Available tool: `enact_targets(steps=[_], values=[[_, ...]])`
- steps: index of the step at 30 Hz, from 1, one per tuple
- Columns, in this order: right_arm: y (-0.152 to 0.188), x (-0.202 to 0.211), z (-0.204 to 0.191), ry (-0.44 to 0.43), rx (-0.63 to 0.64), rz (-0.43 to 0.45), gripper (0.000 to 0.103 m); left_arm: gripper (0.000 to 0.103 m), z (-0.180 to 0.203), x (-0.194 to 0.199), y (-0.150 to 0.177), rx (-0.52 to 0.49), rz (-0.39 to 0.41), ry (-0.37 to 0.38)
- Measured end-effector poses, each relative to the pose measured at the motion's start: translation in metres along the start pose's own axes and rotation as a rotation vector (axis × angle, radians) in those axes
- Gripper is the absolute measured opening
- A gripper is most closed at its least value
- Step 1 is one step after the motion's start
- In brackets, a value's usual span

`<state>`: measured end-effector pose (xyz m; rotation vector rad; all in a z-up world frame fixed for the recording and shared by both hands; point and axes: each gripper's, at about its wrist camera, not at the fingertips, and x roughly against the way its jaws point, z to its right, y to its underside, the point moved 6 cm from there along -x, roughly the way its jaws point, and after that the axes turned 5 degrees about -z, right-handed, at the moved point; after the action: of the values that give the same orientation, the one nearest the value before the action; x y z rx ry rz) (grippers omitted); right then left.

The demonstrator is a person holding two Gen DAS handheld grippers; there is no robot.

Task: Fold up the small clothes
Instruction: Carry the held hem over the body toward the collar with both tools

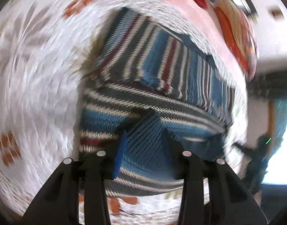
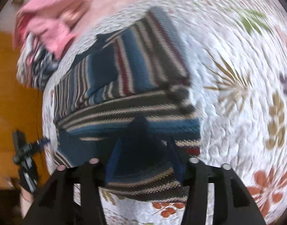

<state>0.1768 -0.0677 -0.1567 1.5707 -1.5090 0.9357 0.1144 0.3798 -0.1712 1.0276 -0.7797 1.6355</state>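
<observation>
The striped knit garment (image 1: 152,86) lies partly folded on a white floral quilt (image 1: 36,75), and each gripper has a near edge of it between its jaws. In the left wrist view the left gripper (image 1: 144,144) pinches a blue ribbed fold, its fingers (image 1: 121,150) closed against the cloth. In the right wrist view the right gripper (image 2: 141,146) likewise grips a dark bunched fold of the same garment (image 2: 124,86). Beyond the jaws the striped layers stack away over the quilt (image 2: 237,56). Farther off, a pink cloth (image 2: 55,24) sits past the garment's far left corner. Both views are motion-blurred.
</observation>
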Motion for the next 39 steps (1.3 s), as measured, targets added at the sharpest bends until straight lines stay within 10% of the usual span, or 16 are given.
enact_targets(steps=[18,21,28,31,39], values=[[0.007,-0.069,-0.013,0.180,0.319,-0.202,0.071,0.059,0.005,-0.070,0.022,-0.398,-0.169,-0.237],[0.009,-0.073,-0.015,0.204,0.339,-0.207,0.056,0.065,0.006,-0.073,0.022,-0.407,-0.179,-0.234],[0.008,-0.064,-0.022,0.167,0.370,-0.198,0.012,0.040,0.013,-0.077,0.024,-0.428,-0.175,-0.227],[0.009,-0.057,-0.025,0.131,0.388,-0.189,0.012,0.020,0.015,-0.074,0.026,-0.416,-0.187,-0.176],[0.020,-0.074,-0.028,0.195,0.429,-0.227,0.033,0.028,0.009,-0.081,0.024,-0.390,-0.189,-0.190]])
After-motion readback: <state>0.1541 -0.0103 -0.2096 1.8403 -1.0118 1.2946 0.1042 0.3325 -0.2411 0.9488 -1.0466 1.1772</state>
